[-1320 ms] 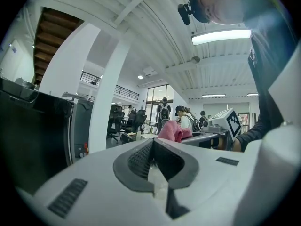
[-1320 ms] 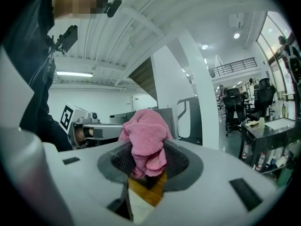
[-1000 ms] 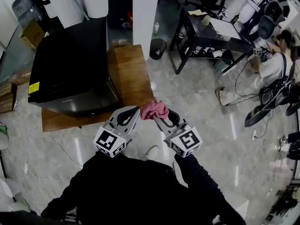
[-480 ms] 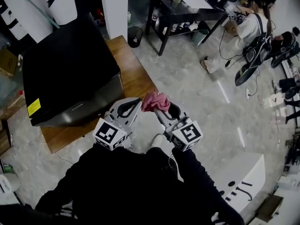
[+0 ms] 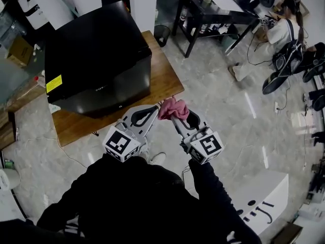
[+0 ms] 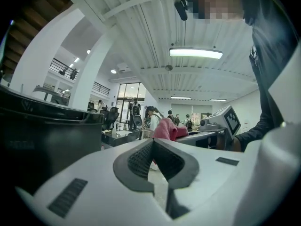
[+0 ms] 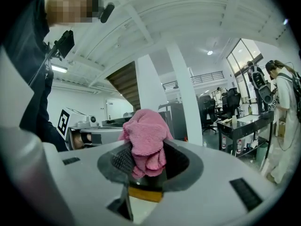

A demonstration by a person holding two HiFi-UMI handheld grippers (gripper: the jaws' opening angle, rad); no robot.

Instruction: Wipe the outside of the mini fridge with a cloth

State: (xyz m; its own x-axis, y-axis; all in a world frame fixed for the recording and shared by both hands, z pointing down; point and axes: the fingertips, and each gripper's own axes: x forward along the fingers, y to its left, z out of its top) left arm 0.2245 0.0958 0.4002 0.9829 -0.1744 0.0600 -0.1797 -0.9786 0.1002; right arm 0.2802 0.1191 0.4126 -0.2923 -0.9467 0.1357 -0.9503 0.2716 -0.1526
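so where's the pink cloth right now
In the head view the pink cloth is bunched in the jaws of the right gripper, just right of the left gripper, off the corner of the wooden platform under the mini fridge.

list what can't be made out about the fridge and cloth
- Mini fridge, head view: rear face hidden by its own body.
- Yellow label, head view: print too small.
- Cloth, right gripper view: lower folds buried in the right claw.
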